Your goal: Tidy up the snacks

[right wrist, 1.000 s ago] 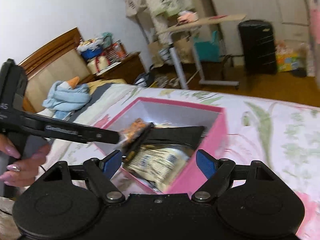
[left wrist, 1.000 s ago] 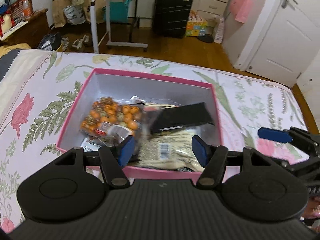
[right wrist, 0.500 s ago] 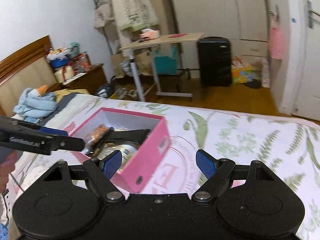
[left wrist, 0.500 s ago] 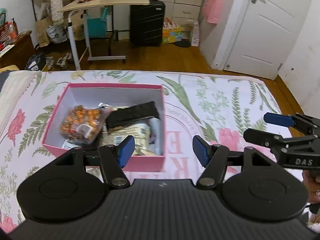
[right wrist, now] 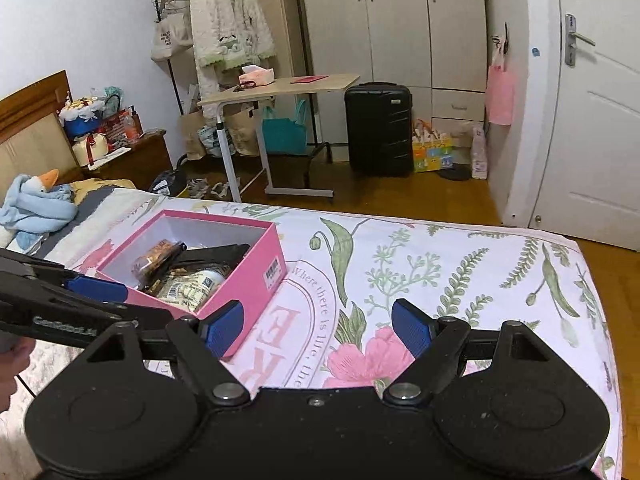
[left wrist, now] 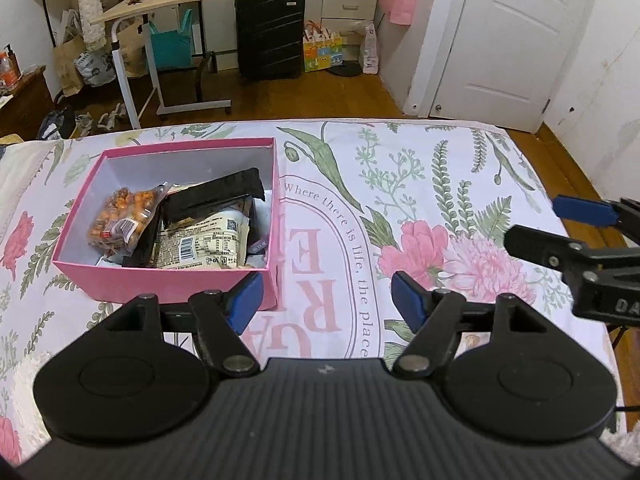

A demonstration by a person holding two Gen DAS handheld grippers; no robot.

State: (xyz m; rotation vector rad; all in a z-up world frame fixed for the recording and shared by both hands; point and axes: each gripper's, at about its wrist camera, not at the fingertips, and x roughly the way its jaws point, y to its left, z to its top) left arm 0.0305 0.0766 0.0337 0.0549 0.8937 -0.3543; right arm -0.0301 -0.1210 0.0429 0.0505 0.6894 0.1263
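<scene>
On the floral bedspread [left wrist: 420, 184], at left, the pink box [left wrist: 168, 280] holds your snack packets [left wrist: 204, 240]; your left gripper [left wrist: 327, 300], jaws just widened and empty, hovers near it, while your right gripper [right wrist: 318, 326] gapes empty at right.

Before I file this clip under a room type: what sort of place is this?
A bedroom, most likely. The pink snack box sits on a bed with a floral bedspread and a wooden headboard; a wardrobe and a robe on a clothes rack line the far wall.
</scene>
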